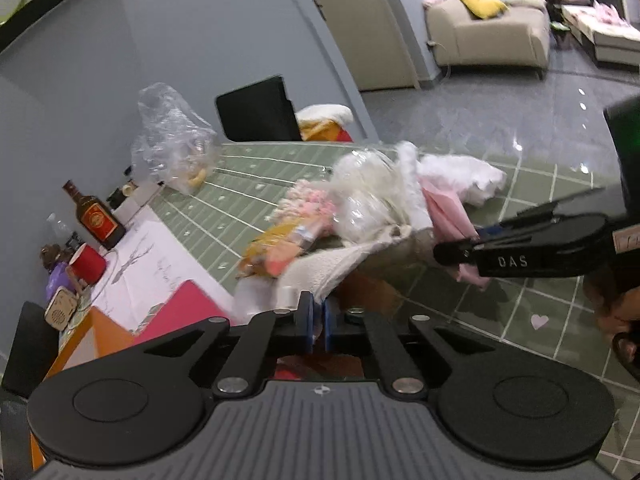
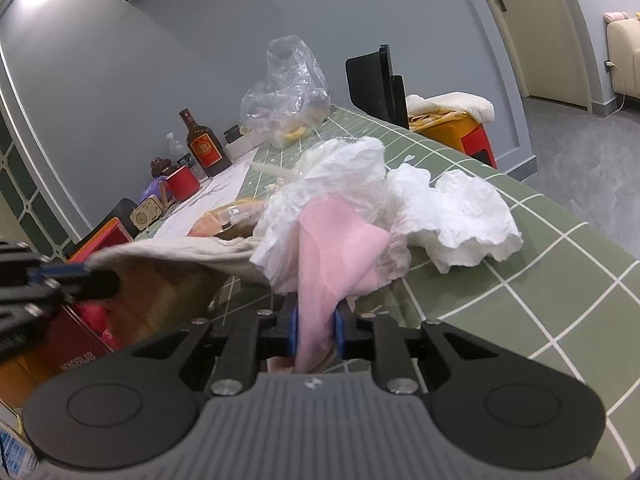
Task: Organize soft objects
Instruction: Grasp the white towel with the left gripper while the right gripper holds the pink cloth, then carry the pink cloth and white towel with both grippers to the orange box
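Sorting barely begun: left hand-held gripper (image 1: 316,322) pinches the beige cloth bag's (image 1: 340,266) rim; right hand-held gripper (image 2: 316,330) clamps pink cloth (image 2: 340,248). White wrappings (image 2: 460,216) and plush (image 1: 308,204) remain loose on the counter (image 2: 540,280).

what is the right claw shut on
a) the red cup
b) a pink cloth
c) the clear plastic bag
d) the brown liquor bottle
b: in the right wrist view the right claw has its blue pads pressed on the pink cloth, while the liquor bottle, red cup and clear plastic bag sit farther back on the green checked tablecloth.
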Motion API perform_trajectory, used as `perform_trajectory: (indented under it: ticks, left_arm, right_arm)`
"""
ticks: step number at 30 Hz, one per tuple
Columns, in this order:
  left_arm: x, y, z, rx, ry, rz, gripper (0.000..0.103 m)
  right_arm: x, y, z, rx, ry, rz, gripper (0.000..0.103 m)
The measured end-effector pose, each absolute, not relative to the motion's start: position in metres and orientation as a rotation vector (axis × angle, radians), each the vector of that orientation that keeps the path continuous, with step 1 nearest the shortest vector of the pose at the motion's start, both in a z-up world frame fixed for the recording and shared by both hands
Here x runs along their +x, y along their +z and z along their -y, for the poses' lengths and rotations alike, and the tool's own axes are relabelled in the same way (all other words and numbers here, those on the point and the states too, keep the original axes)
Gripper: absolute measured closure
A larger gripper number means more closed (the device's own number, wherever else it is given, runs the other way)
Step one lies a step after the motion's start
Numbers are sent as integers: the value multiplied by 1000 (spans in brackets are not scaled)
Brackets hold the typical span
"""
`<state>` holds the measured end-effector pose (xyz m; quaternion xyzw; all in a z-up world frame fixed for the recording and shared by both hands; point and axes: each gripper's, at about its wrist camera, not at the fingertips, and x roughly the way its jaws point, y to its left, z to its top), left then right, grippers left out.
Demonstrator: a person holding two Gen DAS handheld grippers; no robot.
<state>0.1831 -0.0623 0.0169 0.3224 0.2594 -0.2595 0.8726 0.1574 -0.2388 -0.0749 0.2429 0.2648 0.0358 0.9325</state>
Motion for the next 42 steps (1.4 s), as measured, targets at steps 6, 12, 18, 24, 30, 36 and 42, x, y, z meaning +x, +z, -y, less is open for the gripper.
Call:
perform_trajectory:
  ticks: [6, 12, 18, 24, 30, 36, 42]
  left_arm:
    - [179, 28, 57, 635, -537, -555, 98]
    - [170, 29, 61, 662, -580, -572, 97]
    - [167, 11, 73, 755, -573, -562, 93]
    - [169, -14, 87, 870, -537, -526, 70]
    - [182, -43, 103, 946, -384, -490, 96]
    - [184, -20, 89, 833, -405, -493, 98]
    - [172, 24, 69, 675, -461, -450, 98]
  right_arm:
    - [161, -76, 239, 501, 75, -557, 86]
    - [162, -77, 240, 506, 74, -568, 85]
    - [162, -78, 240, 507, 74, -572, 85]
    - [163, -78, 239, 502, 77, -575, 85]
    - [163, -78, 239, 501, 80, -576, 85]
    - [162, -79, 240, 501, 87, -570, 86]
    - [162, -81, 243, 512, 90, -577, 87]
